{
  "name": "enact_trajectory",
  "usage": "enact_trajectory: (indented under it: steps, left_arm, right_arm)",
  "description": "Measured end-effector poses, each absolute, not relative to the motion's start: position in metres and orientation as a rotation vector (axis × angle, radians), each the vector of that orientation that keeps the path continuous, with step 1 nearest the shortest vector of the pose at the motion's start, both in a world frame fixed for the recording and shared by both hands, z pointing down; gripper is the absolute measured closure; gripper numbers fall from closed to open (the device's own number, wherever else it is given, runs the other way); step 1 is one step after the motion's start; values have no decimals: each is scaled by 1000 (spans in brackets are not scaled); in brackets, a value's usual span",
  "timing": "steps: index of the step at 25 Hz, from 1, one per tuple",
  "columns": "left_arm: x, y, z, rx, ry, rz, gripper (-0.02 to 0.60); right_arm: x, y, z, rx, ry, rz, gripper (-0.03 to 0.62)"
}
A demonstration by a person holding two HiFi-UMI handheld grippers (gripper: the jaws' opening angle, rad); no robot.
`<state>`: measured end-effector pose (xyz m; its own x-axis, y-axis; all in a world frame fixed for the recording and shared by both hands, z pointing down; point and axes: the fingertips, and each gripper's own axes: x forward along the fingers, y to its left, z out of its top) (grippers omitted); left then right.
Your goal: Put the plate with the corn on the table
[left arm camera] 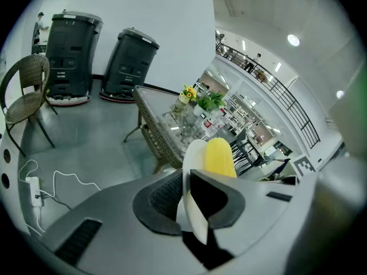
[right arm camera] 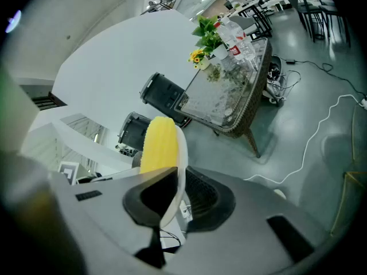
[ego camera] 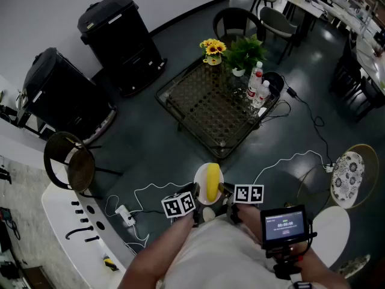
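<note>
Head view, white plate (ego camera: 199,184) holding corn (ego camera: 212,181), apparently one cob

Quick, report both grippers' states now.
The left gripper is shut on the white plate that carries the corn.
The right gripper is shut on the same plate, at its other side.

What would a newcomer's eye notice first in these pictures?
The bright yellow corn cob on a white plate, low in the head view's centre, clamped at its rim by the left gripper and right gripper. Beyond it stands a glass-topped wicker table with sunflowers.
</note>
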<state>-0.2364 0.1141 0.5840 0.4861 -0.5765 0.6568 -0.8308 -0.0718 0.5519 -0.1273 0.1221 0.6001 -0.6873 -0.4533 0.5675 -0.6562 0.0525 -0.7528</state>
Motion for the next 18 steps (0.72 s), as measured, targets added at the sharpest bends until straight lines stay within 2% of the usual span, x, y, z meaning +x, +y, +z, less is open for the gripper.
enact_trajectory:
  steps: [5,18]
  left_arm:
    - [-221,161,566,1767,-1171,300,534]
    - [-177,199,544,1778,-1243,224,534]
  right_arm:
    - [-111,166,581,1153,-2139,1661,548]
    - [-67,196,559,1084,-2216,1576,548]
